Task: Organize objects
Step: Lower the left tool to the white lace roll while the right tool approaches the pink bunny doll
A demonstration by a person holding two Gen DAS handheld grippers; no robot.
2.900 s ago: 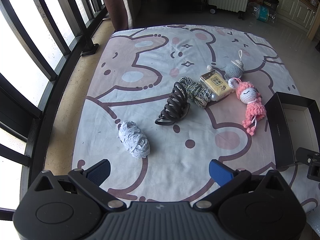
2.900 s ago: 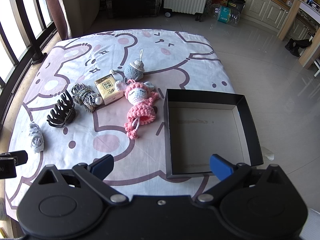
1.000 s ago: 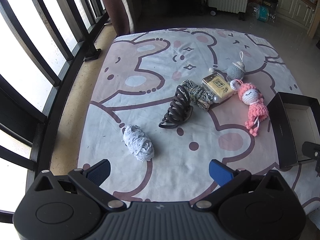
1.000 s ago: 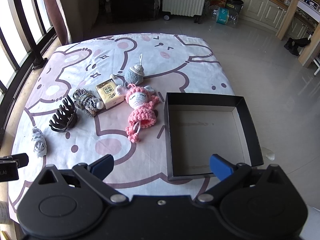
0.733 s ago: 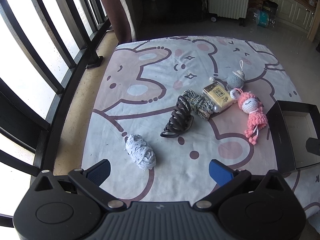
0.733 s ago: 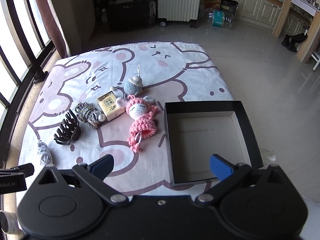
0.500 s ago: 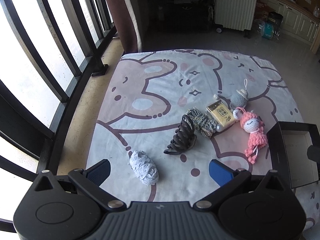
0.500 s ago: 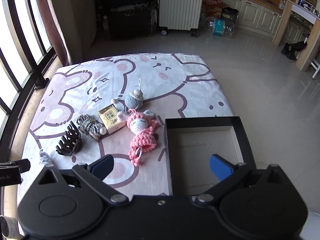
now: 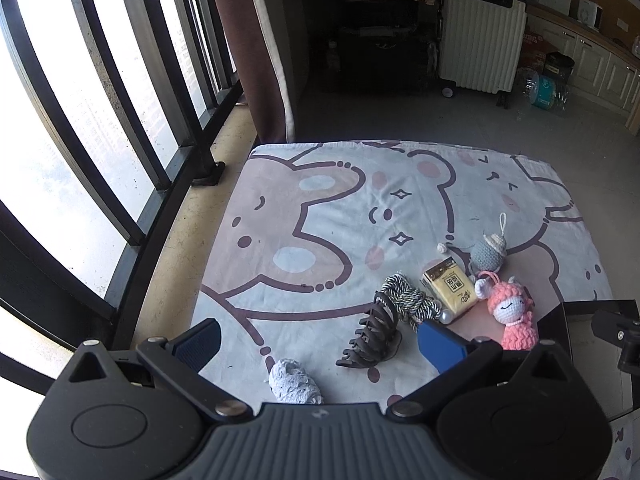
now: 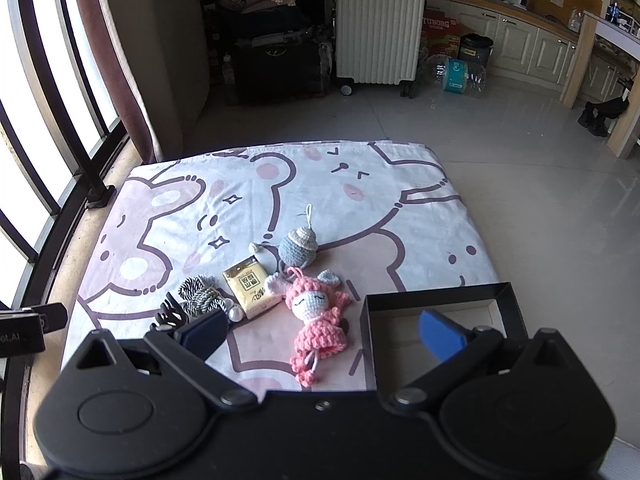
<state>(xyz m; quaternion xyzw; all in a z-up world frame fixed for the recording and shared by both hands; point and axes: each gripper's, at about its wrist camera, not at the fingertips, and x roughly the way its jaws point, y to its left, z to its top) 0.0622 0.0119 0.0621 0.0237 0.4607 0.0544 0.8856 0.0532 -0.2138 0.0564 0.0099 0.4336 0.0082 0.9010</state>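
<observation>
On a bear-print sheet (image 9: 332,208) lie a white lace roll (image 9: 294,381), a dark claw hair clip (image 9: 370,338), a striped rope knot (image 9: 408,300), a gold tissue pack (image 9: 450,284), a grey crochet charm (image 9: 489,252) and a pink crochet doll (image 9: 512,318). An open black box (image 10: 440,324) stands right of the doll (image 10: 316,320). My left gripper (image 9: 320,344) is open and empty, above the sheet's near left. My right gripper (image 10: 322,334) is open and empty, above the near edge between doll and box.
Window bars (image 9: 100,92) and a curtain (image 9: 260,48) run along the left. A white suitcase (image 10: 378,28), dark bags (image 10: 276,60) and water bottles (image 10: 456,70) stand on the tiled floor beyond the sheet. Cabinets (image 10: 532,48) line the far right.
Both grippers have drawn back and tilted up, so the objects sit lower in view and more of the room shows. Both stay open. Nothing on the sheet has moved.
</observation>
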